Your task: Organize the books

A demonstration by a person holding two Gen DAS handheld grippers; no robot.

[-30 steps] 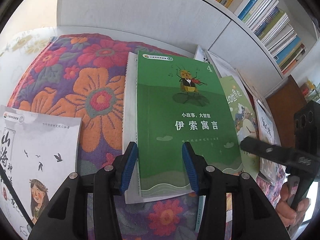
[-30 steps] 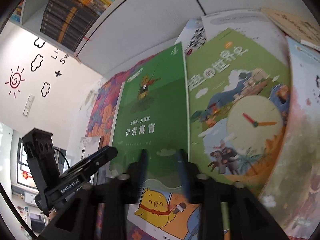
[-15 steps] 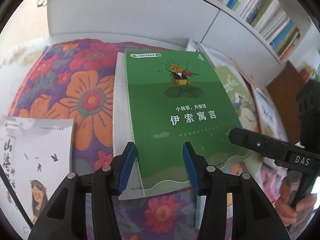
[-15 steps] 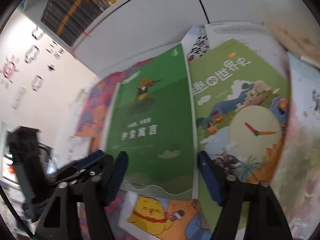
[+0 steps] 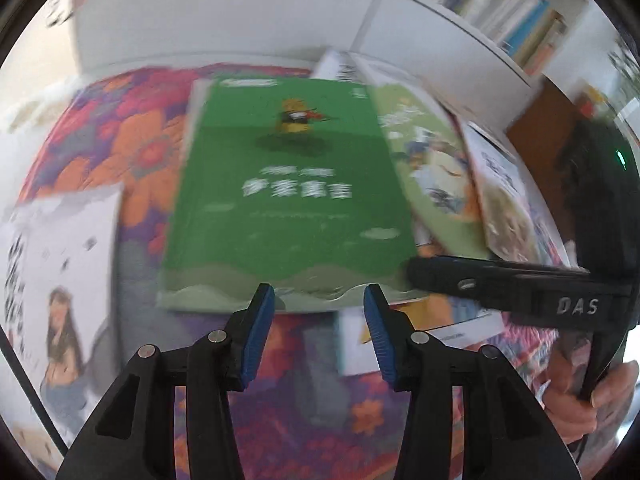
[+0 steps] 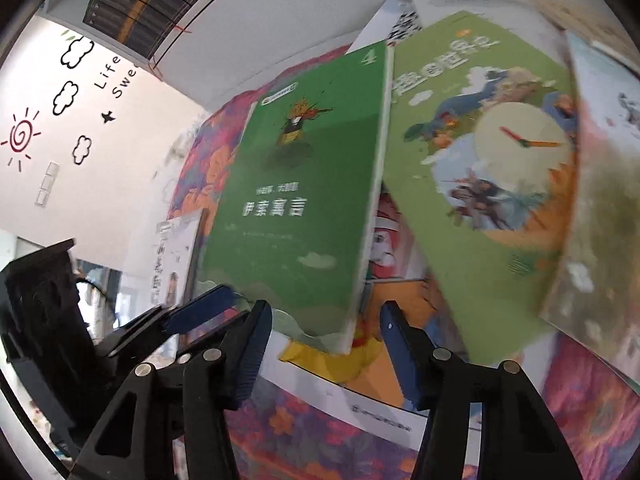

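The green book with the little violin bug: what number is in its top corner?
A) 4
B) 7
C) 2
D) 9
A: the right wrist view shows a pale 4 printed in the upper right corner of the green book, just above the violin-playing insect on its cover.

Upper part of both views: white cabinet front (image 5: 224,12), with open shelves (image 6: 132,4) above. Left side of the right wrist view: white wall (image 6: 84,152) with cloud, sun and lettering stickers (image 6: 70,94), plus a light switch (image 6: 46,188). Lower down: flower-patterned cloth (image 5: 132,136) in orange and purple. Bright daylight throughout.
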